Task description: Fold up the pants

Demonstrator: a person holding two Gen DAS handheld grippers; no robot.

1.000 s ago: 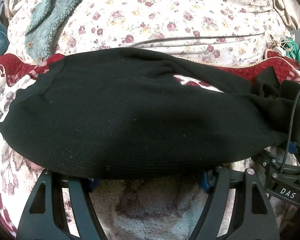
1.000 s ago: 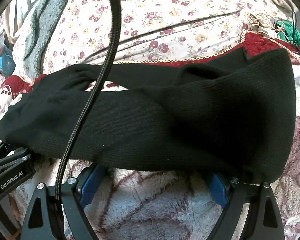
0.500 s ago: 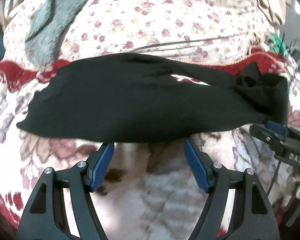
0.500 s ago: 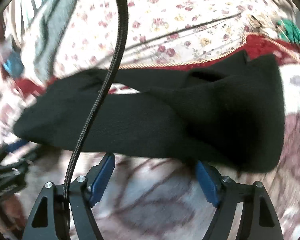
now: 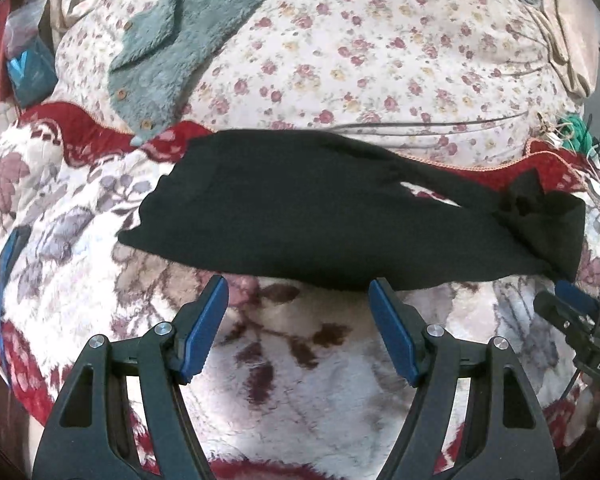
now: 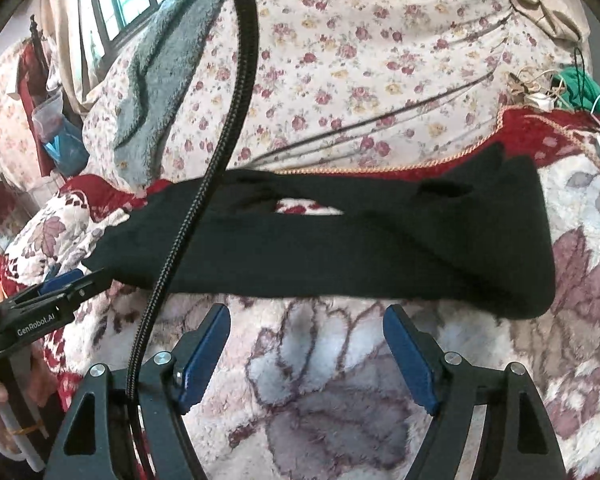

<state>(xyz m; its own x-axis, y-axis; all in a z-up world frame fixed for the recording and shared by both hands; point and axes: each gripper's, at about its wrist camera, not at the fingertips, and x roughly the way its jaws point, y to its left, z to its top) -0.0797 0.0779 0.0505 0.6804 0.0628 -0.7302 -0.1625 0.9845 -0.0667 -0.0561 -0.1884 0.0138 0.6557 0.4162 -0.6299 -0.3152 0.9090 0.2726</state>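
Lying folded, black pants [image 5: 340, 220] sit beyond both released hand-held grippers [image 5: 298, 308] [image 6: 306, 334]; window, seemingly, only rightward.

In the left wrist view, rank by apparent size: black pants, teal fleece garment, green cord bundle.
1. black pants, spanning most of the frame.
2. teal fleece garment, smaller, though it lies farther back and is cut off at the top, so unsure.
3. green cord bundle, smallest.

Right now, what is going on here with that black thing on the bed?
A person is folding a pair of black pants on a flowery blanket, using a hand-held tool in each hand. The pants lie folded lengthwise into a long band. Both the left tool and the right tool are open and hold nothing, sitting just short of the near edge of the pants. A grey-green fleece lies further back.
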